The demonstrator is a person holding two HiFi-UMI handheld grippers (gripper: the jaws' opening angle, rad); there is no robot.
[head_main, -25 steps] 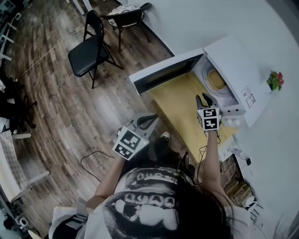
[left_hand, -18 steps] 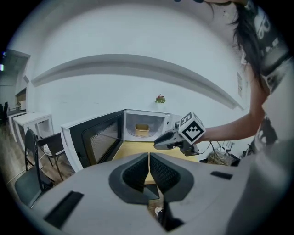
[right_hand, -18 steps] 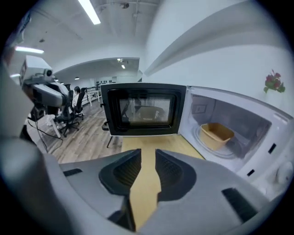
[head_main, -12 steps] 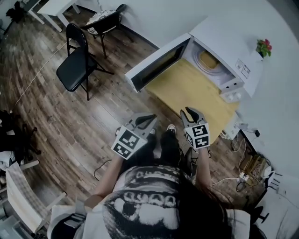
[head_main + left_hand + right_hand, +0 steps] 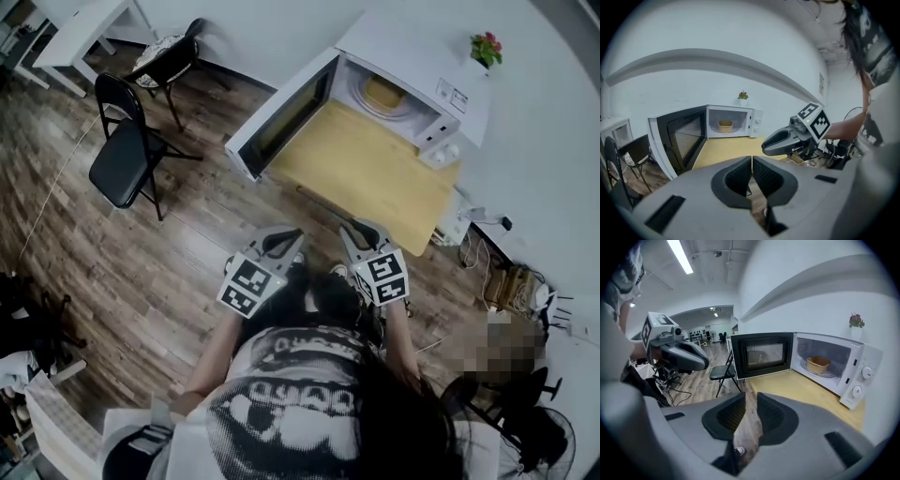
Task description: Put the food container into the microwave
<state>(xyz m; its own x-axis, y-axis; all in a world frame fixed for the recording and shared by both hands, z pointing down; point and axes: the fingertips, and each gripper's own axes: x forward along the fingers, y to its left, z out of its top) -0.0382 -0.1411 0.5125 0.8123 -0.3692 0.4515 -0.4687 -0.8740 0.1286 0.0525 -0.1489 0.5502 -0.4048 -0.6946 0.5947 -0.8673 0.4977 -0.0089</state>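
Food container (image 5: 385, 92) sits inside the open microwave (image 5: 412, 52) at the bench's (image 5: 366, 178) far edge; short of its near edge, left gripper (image 5: 285, 240) is clenched empty, and right gripper (image 5: 355, 230), jaws just closing, gapes on nothing.

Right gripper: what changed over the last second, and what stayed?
The right gripper pulled back from the microwave toward the person; its jaws, with nothing between them, have just been closing. The left gripper stays by the body. The food container remains inside, door open.

The food container (image 5: 724, 125) sits inside the microwave (image 5: 758, 123) (door (image 5: 680, 137) swung open leftward).
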